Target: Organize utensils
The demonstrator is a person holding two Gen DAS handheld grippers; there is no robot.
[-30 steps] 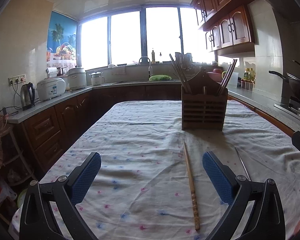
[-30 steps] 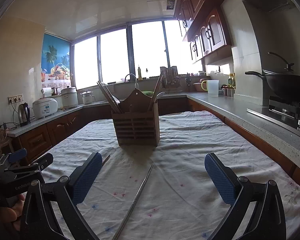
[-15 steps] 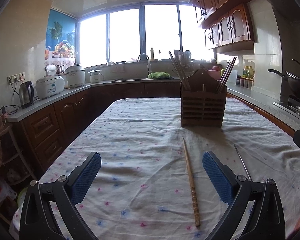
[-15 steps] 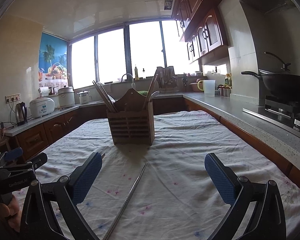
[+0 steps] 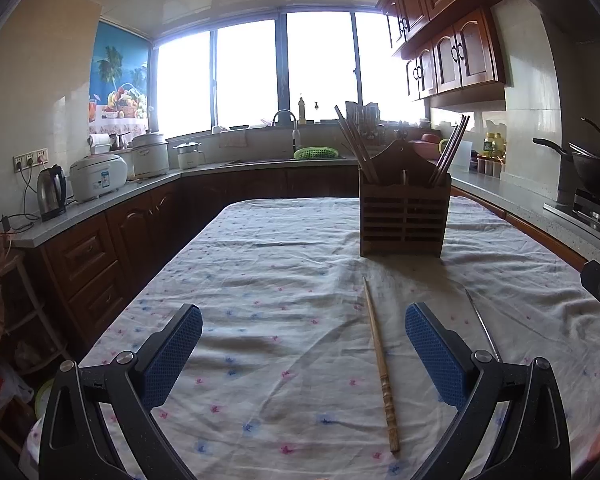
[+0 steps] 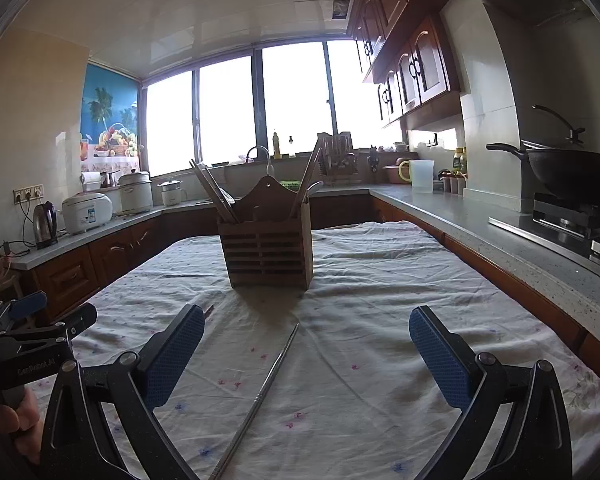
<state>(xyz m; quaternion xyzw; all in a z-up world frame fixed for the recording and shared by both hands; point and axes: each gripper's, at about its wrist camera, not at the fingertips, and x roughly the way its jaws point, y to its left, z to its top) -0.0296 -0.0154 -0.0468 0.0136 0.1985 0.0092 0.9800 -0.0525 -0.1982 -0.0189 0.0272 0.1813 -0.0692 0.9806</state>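
Note:
A wooden utensil holder (image 5: 404, 218) with several chopsticks in it stands on the clothed table; it also shows in the right wrist view (image 6: 269, 246). A wooden chopstick (image 5: 380, 364) lies on the cloth between the fingers of my open, empty left gripper (image 5: 304, 354). A metal chopstick (image 6: 260, 396) lies between the fingers of my open, empty right gripper (image 6: 302, 356); it also shows in the left wrist view (image 5: 482, 324). The wooden chopstick's tip (image 6: 209, 310) peeks out beside my right gripper's left finger.
The table has a white flowered cloth (image 5: 284, 288). Counters run round it with a kettle (image 5: 51, 193), rice cookers (image 5: 98, 176), a sink tap (image 5: 286, 118) and a wok on the stove (image 6: 572, 176). The left gripper (image 6: 32, 336) shows at the right wrist view's left edge.
Both grippers have shifted slightly; the holder sits a little lower and nearer in the right wrist view. Both stay open and both chopsticks lie where they were.

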